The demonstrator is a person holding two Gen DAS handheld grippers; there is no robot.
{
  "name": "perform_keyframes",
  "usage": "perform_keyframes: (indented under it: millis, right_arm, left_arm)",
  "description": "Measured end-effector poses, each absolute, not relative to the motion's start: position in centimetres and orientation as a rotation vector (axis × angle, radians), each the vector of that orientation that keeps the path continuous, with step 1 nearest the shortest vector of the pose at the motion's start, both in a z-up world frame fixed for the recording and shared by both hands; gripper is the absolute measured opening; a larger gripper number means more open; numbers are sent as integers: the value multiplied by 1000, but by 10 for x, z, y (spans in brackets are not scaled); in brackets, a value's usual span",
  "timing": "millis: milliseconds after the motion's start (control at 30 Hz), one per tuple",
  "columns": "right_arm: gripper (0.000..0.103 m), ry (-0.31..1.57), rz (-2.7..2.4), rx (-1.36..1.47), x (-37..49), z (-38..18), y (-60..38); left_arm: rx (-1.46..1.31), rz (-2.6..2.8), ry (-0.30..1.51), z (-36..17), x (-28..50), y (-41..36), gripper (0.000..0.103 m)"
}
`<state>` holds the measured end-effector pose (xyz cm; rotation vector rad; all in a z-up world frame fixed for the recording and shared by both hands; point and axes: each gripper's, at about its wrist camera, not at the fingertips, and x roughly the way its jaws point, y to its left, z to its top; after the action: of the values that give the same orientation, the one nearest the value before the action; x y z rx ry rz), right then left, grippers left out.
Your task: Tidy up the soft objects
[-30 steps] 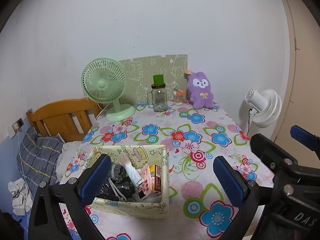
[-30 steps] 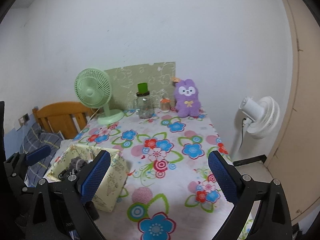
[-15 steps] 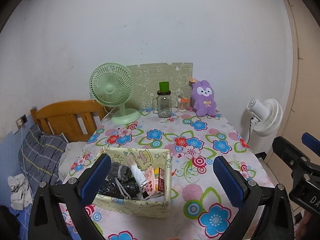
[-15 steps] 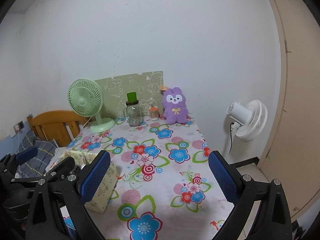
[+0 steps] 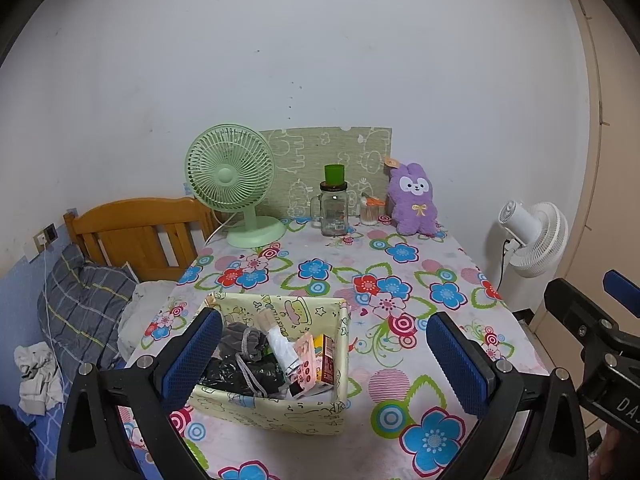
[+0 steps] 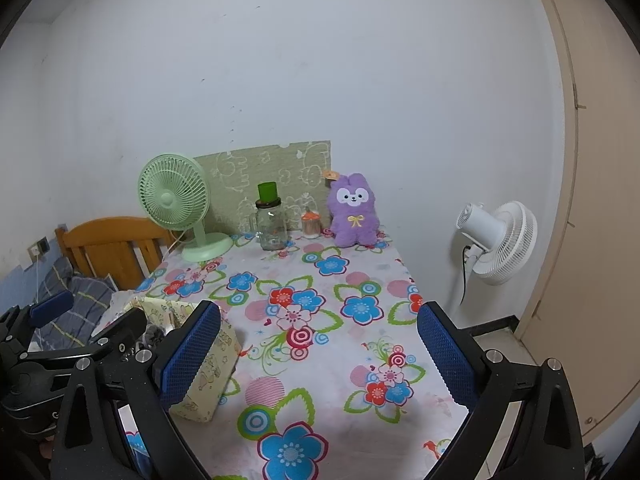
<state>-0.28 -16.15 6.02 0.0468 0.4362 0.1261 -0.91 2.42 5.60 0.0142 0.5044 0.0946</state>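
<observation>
Left wrist view: we hold the left gripper (image 5: 324,360) above the near end of the table (image 5: 448,256), its jaws spread wide with nothing between them, and directly below it sits a yellow patterned fabric box (image 5: 276,412). Inside the box we see a grey knitted item (image 5: 242,339), a crumpled black bag (image 5: 240,374), a white roll (image 5: 282,346) and some small printed packets (image 5: 316,360); we cannot tell which of these are soft. Right wrist view: we hold the right gripper (image 6: 318,354) beside the left one, likewise wide open and empty, over the bare floral cloth to the right of the box. The clearest soft thing, a purple plush rabbit (image 5: 413,200), sits upright at the far edge of the table against the wall, just beside a small toothpick jar (image 5: 369,211) and near a glass jar (image 5: 334,210) with a green cup (image 5: 334,175) on its lid; a green desk fan (image 5: 234,182) stands to the left and a white floor fan (image 5: 534,236) stands off the table to the right. We judge the task to be at an early or intermediate stage: the box already holds several things, but the rabbit lies well apart from it and neither gripper holds anything. What remains, as far as we can judge, is to reach across the table, take the rabbit and bring it to the box.
</observation>
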Motion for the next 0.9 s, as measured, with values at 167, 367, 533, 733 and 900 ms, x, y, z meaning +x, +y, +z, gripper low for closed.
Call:
perform_keyframes:
  millis: [167,367,533,733,900]
  right_arm:
    - [100,441,133,43,-2,59,-158]
    - [100,441,140,40,0,59,-155]
    - [100,442,139,39,0,59,-154]
    - [100,444,138,39,0,58,-155]
    - [100,443,136,38,0,58,-154]
  left_arm:
    - [13,104,504,56,-8,25,103]
    - [0,105,504,56,-9,28,103]
    - [-1,104,504,56,-9,29,103]
    - [0,105,502,56,-10,29,103]
    - [-1,106,504,55,-10,29,103]
